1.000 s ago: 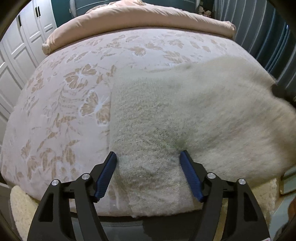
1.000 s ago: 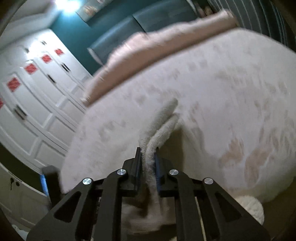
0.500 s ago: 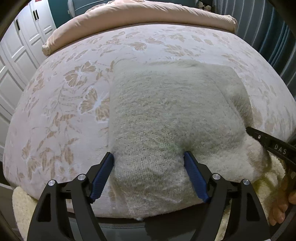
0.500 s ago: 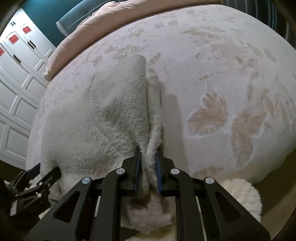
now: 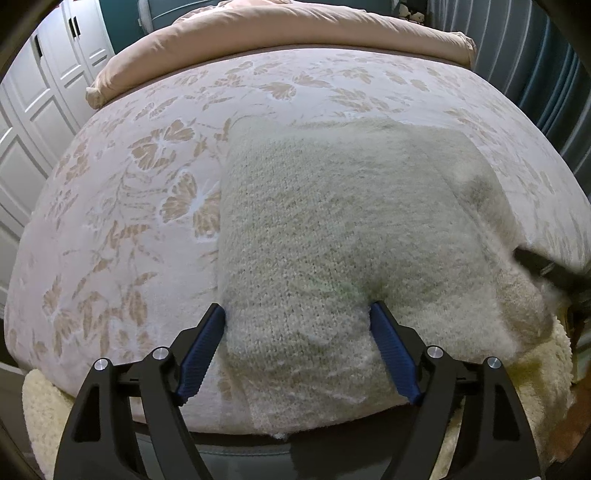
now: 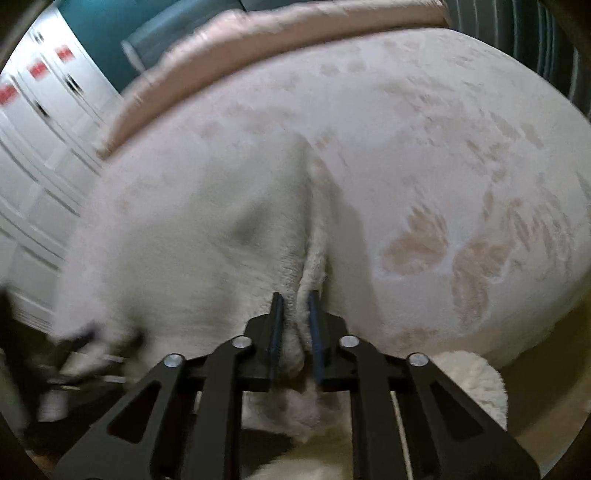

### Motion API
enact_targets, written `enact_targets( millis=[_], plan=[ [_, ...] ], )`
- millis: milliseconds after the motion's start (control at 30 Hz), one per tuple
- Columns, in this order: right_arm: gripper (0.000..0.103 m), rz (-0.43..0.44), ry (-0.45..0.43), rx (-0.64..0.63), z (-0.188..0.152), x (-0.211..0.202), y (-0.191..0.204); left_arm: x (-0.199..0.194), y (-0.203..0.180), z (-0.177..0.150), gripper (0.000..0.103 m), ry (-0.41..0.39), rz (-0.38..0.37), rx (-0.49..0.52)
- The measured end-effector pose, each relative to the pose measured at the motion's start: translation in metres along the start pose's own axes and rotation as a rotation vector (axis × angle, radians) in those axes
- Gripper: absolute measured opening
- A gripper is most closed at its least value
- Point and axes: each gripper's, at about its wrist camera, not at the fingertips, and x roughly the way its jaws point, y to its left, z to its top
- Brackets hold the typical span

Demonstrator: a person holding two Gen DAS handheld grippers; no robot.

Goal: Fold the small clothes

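Note:
A cream knitted sweater (image 5: 332,229) lies folded on the flower-patterned bedspread (image 5: 129,192), its near edge hanging over the bed's front. My left gripper (image 5: 297,314) is open, its blue-padded fingers (image 5: 203,343) standing on either side of the sweater's near left part without pinching it. My right gripper (image 6: 295,306) is shut on a bunched edge of the sweater (image 6: 207,236) at its right side, low by the bed's front edge. The right gripper also shows at the right edge of the left wrist view (image 5: 546,266). The right wrist view is blurred.
A pink duvet roll (image 5: 295,33) lies along the far side of the bed. White panelled wardrobe doors (image 5: 33,110) stand at the left, dark curtains (image 5: 546,74) at the right. A fluffy cream rug (image 6: 476,376) lies on the floor below the bed's front edge.
My right gripper has carried the sweater's side over and down, so the lifted flap now lies flat on the bed. The left gripper has stayed open in place.

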Motion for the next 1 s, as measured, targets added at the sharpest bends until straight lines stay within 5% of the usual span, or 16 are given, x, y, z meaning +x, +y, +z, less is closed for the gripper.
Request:
enact_targets(
  millis=[100,167,267,333,367,400,467,667,1000],
  plan=[
    [0.0,0.141,-0.073,0.023,0.008,-0.031,0.002,0.002,0.004,-0.001,0.08,0.006,-0.018,-0.019],
    [0.0,0.071,-0.045,-0.001,0.008,-0.022,-0.002,0.003,0.004,-0.002,0.081,0.009,-0.018,-0.021],
    [0.0,-0.164,0.073,-0.011,-0.002,0.014,-0.019,0.002,0.004,-0.002,0.081,0.012,-0.018,-0.019],
    [0.005,-0.067,0.057,0.057,-0.006,0.006,-0.026,-0.001,0.007,-0.002,0.081,0.016,-0.034,-0.026],
    [0.018,-0.029,0.041,0.08,-0.005,0.0,-0.026,-0.002,0.009,-0.002,0.081,0.02,-0.041,-0.033],
    [0.044,-0.025,0.03,0.078,-0.005,-0.003,-0.023,-0.003,0.011,-0.002,0.08,0.026,-0.05,-0.043],
    [0.063,-0.055,-0.004,0.021,0.0,-0.006,-0.013,-0.006,0.014,0.0,0.08,0.037,-0.075,-0.073],
    [0.07,-0.064,0.064,-0.028,0.005,0.023,0.0,-0.022,0.012,0.018,0.086,0.015,-0.174,-0.09],
    [0.084,-0.01,0.096,0.032,-0.001,0.057,-0.011,0.012,0.006,0.032,0.089,0.045,-0.059,-0.056]
  ],
)
